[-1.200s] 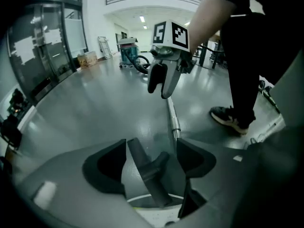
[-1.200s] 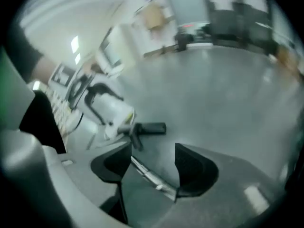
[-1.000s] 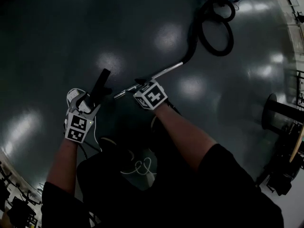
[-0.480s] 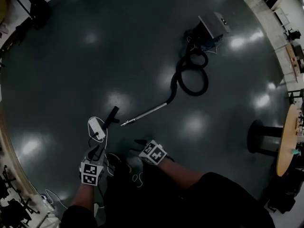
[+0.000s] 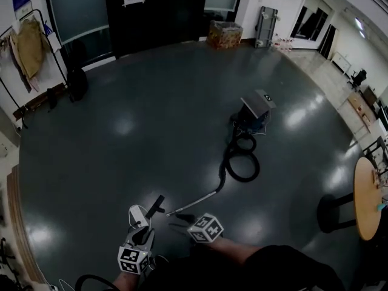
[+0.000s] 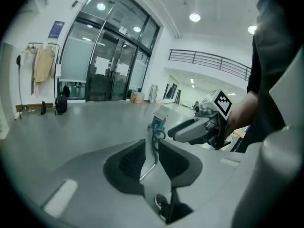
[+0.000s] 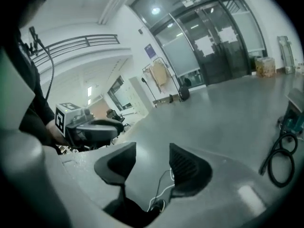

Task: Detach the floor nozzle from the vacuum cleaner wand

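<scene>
The black floor nozzle (image 5: pixel 156 205) lies on the dark floor, apart from the tip of the metal wand (image 5: pixel 197 202). The wand runs back to the looped black hose (image 5: pixel 240 162) and the vacuum body (image 5: pixel 255 110). My left gripper (image 5: pixel 143 235) is held high above the floor near the bottom edge; its jaws have just been closing and stand a narrow gap apart around nothing (image 6: pixel 152 160). My right gripper (image 5: pixel 183 220) hovers beside it; its jaws have also just been closing and are open and empty (image 7: pixel 152 167).
A white power strip (image 5: pixel 137 213) with a cable lies left of the nozzle. At the right stand a round wooden table (image 5: pixel 367 206) and a black stool (image 5: pixel 333 214). A coat rack (image 5: pixel 28 46) and a cardboard box (image 5: pixel 224 33) are by the far walls.
The head view has risen from close to the floor to standing height. Both grippers have lifted away from the nozzle and wand, which stay lying apart on the floor.
</scene>
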### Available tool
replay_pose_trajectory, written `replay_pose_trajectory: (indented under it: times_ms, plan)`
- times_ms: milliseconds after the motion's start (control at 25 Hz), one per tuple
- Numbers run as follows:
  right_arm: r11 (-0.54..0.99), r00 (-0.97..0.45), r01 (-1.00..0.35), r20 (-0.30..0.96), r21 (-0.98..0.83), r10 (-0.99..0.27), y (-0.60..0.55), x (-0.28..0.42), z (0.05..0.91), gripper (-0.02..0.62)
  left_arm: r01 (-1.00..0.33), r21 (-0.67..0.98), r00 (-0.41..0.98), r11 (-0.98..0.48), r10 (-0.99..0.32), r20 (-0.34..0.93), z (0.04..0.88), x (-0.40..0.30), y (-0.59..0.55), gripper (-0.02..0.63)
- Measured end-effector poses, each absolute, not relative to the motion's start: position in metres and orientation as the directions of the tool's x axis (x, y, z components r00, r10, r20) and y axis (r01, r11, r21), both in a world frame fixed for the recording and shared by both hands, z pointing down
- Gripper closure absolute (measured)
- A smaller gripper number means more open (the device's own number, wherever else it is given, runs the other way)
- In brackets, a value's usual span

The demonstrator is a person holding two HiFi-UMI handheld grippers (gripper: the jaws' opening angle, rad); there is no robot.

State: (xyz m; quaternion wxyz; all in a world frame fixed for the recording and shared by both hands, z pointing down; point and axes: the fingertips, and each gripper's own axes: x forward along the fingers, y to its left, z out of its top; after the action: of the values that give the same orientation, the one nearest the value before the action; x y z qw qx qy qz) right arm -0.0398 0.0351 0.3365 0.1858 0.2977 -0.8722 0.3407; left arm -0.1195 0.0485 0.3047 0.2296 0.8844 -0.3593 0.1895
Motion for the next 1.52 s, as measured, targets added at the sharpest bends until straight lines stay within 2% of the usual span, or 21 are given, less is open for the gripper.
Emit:
replay_pose_trajectory:
  times_ms: [240,360,520,640,680,840,1080,1520]
  plan:
    - [0.664,-0.789,-0.611,0.396,-0.432,-0.469,0.041,-0.099,0.250,0.405,-0.682,0.215,0.724,-0.699,-0.605,0.331,0.235,-0.154,0.052,0.596]
    - [0.699,-0.818,-0.574,0.327,-0.425,-0.473,0.054,-0.124,0.211,0.418,-0.647,0.237,0.760,-0.725,-0.584,0.286,0.204,-0.156,0.065,0.604]
    - [0.789,-0.870,-0.493,0.237,-0.366,-0.433,0.060,-0.132,0.168,0.498,-0.648,0.230,0.762,-0.726,-0.615,0.206,0.165,-0.148,0.067,0.604]
    - [0.829,-0.898,-0.441,0.173,-0.345,-0.406,0.072,-0.110,0.149,0.586,-0.665,0.233,0.745,-0.709,-0.651,0.144,0.146,-0.126,0.075,0.604]
    - [0.834,-0.903,-0.429,0.154,-0.348,-0.401,0.078,-0.101,0.143,0.594,-0.665,0.235,0.744,-0.708,-0.657,0.126,0.142,-0.116,0.080,0.604]
    - [0.840,-0.912,-0.402,0.078,-0.364,-0.402,0.094,-0.070,0.131,0.594,-0.671,0.202,0.739,-0.714,-0.666,0.102,0.131,-0.081,0.085,0.604]
    - [0.855,-0.920,-0.373,0.023,-0.360,-0.392,0.099,-0.054,0.137,0.595,-0.708,0.192,0.704,-0.680,-0.702,0.110,0.125,-0.066,0.097,0.604]
    - [0.866,-0.919,-0.375,0.008,-0.332,-0.395,0.110,-0.055,0.129,0.595,-0.715,0.150,0.699,-0.683,-0.701,0.139,0.130,-0.066,0.108,0.604]
